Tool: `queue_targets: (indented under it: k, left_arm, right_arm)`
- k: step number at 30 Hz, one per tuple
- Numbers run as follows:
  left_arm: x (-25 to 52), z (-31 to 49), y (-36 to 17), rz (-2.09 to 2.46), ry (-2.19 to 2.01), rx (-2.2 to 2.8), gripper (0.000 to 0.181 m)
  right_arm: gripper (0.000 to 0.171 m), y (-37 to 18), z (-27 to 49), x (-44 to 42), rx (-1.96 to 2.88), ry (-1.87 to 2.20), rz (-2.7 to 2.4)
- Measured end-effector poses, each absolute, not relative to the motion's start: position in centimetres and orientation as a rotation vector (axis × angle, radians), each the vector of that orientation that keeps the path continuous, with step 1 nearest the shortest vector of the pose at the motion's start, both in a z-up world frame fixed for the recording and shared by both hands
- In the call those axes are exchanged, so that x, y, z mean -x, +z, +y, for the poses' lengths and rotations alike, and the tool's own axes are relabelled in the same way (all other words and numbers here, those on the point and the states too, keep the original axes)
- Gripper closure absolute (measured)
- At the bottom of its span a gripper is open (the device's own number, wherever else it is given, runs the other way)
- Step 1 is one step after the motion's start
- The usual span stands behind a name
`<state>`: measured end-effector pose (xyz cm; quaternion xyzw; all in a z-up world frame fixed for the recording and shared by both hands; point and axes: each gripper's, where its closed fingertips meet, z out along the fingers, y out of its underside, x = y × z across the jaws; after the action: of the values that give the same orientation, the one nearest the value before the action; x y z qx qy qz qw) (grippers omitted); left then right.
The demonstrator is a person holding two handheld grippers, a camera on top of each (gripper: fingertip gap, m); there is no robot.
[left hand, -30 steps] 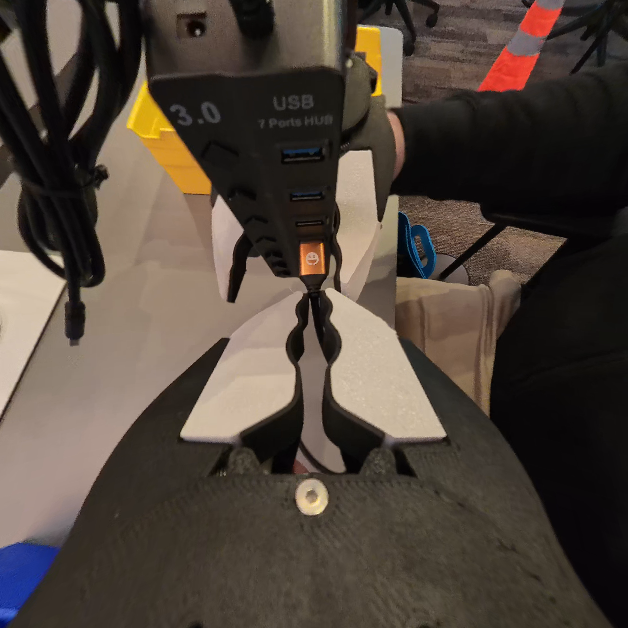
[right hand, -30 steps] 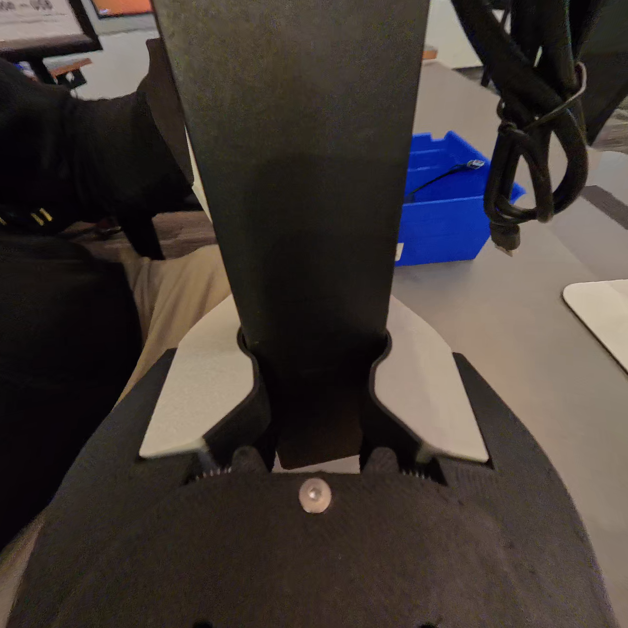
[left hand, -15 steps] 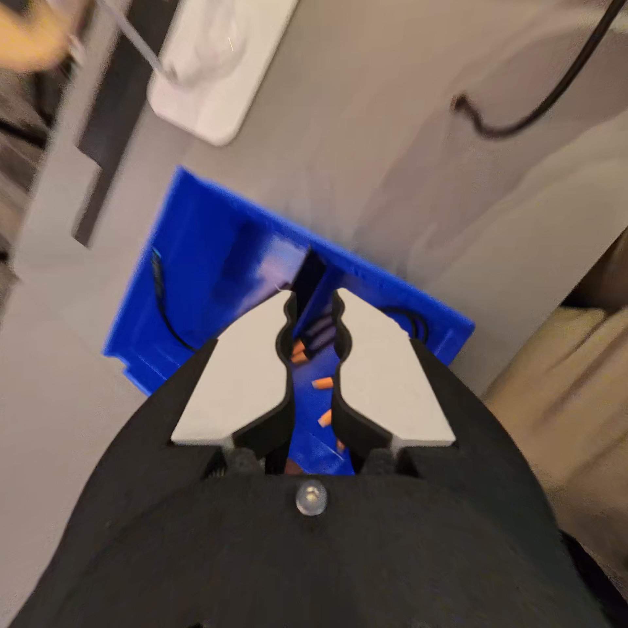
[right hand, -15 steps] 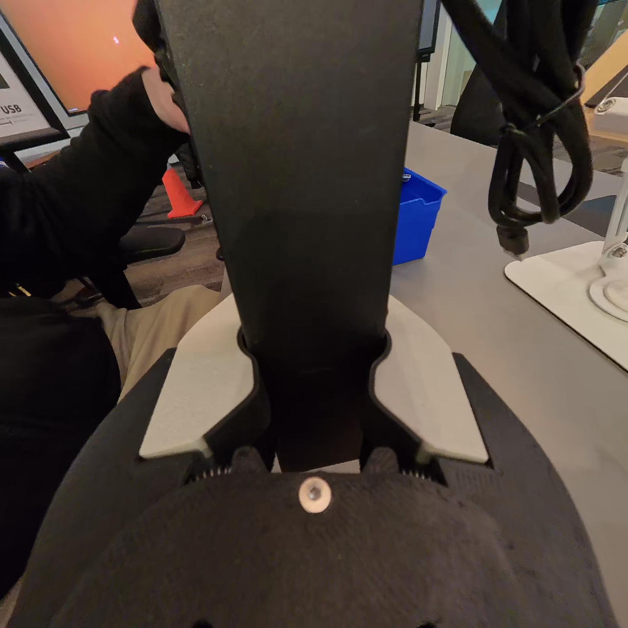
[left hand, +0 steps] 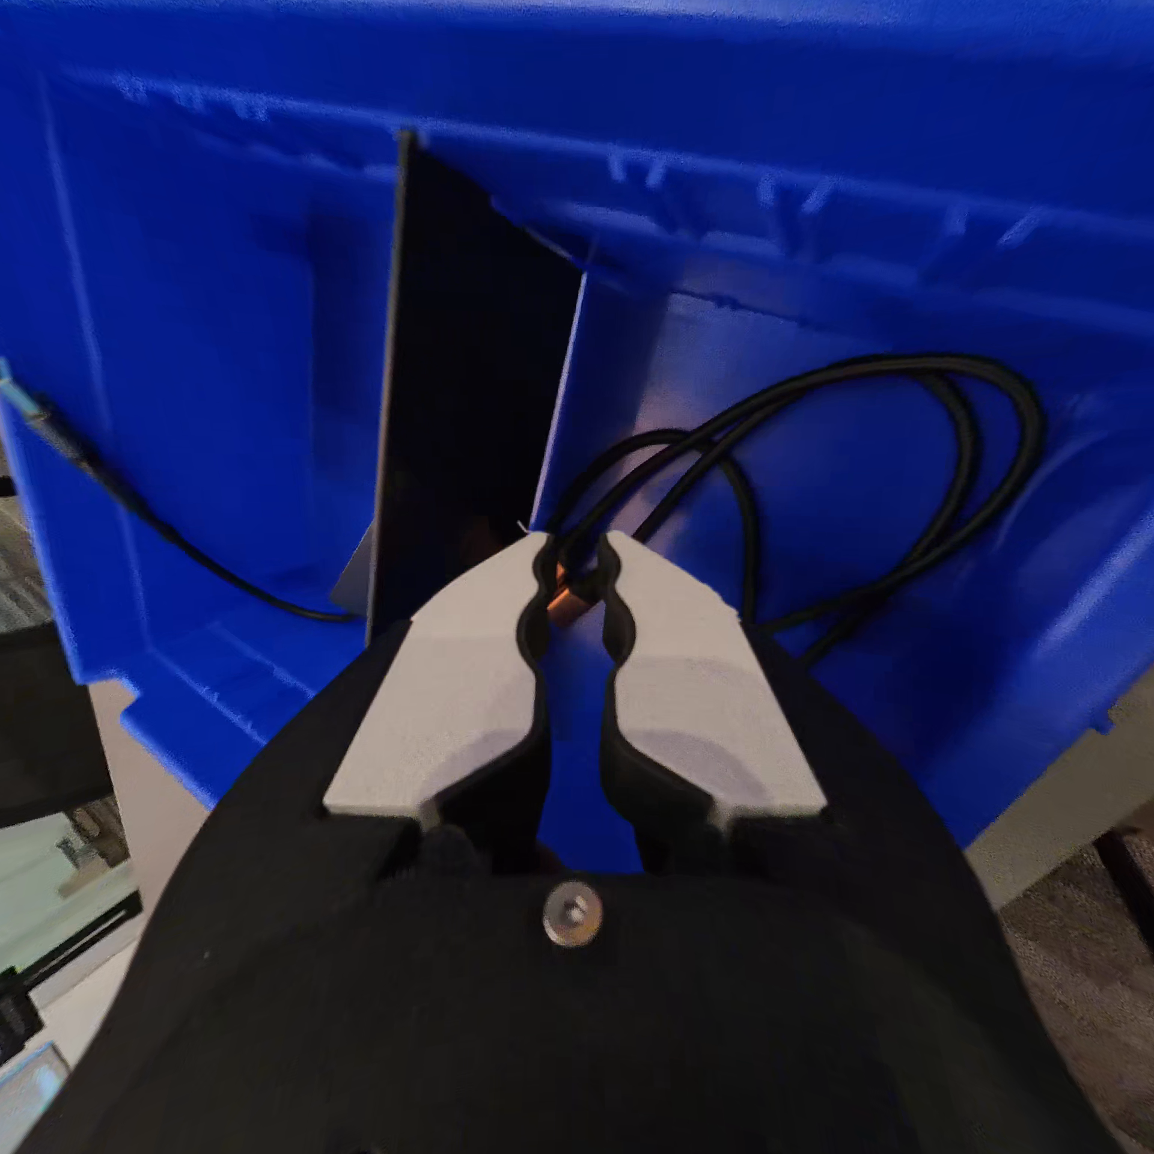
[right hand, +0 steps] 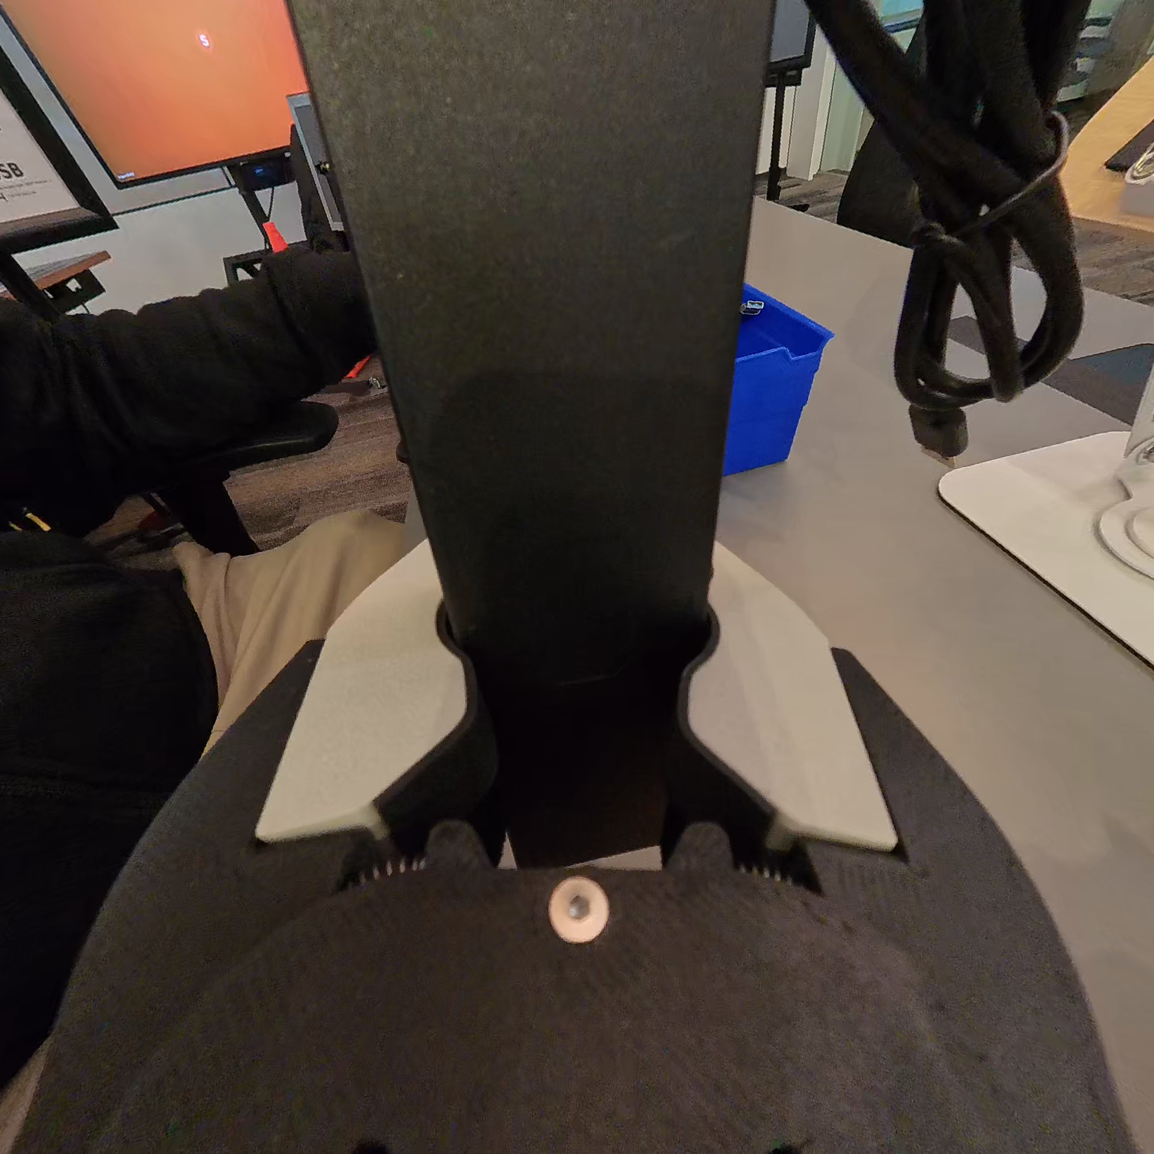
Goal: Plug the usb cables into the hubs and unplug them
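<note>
In the left wrist view my left gripper (left hand: 576, 552) reaches down into a blue bin (left hand: 187, 281). Its fingertips are closed on the orange plug (left hand: 564, 602) of a black usb cable (left hand: 874, 399), whose loops lie in the bin's right compartment. In the right wrist view my right gripper (right hand: 577, 624) is shut on the lower end of a long black usb hub (right hand: 549, 281), which stands upright and shows its plain back. The hub's own bundled black cord (right hand: 986, 281) hangs at the right.
A black divider (left hand: 462, 387) splits the bin, and another thin cable (left hand: 187, 549) lies in the left compartment. The bin (right hand: 774, 387) stands on the grey table (right hand: 905, 624) near a white base plate (right hand: 1049, 531). A person's black sleeve (right hand: 156, 374) and an orange screen (right hand: 168, 81) are at the left. My hands' fingertips stand some 30 cm from each other.
The orange plug has come out of the hub. My left gripper swung away with the cable and moved down into the blue bin. My right gripper tilted the hub up slightly.
</note>
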<state>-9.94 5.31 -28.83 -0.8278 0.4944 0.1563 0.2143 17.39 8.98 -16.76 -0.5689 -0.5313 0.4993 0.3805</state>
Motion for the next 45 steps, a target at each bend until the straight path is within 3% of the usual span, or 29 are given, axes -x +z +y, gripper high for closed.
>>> queue_targets:
  k: [1,13,24,36,45]
  left_arm:
    - [9.9,5.5,-29.2,1.394,0.449,2.287,0.167]
    - [11.7,6.3,-31.8,1.458,0.558,2.296,0.169]
    - [11.4,6.5,-30.6,1.431,0.552,2.226,0.173]
    - [11.3,6.8,-20.9,1.168,0.551,2.022,0.174]
    - [8.7,7.5,-10.2,0.86,0.484,1.764,0.174]
  right_arm:
    - [0.104,-16.8,9.0,-17.4,1.452,1.276,-1.355]
    - [0.104,-16.5,8.8,-17.3,1.443,1.276,-1.36]
    - [0.104,-16.0,8.9,-17.5,1.432,1.276,-1.347]
    - [0.103,-15.5,9.6,-17.9,1.426,1.292,-1.296]
    - [0.104,-15.0,9.9,-18.1,1.413,1.306,-1.263]
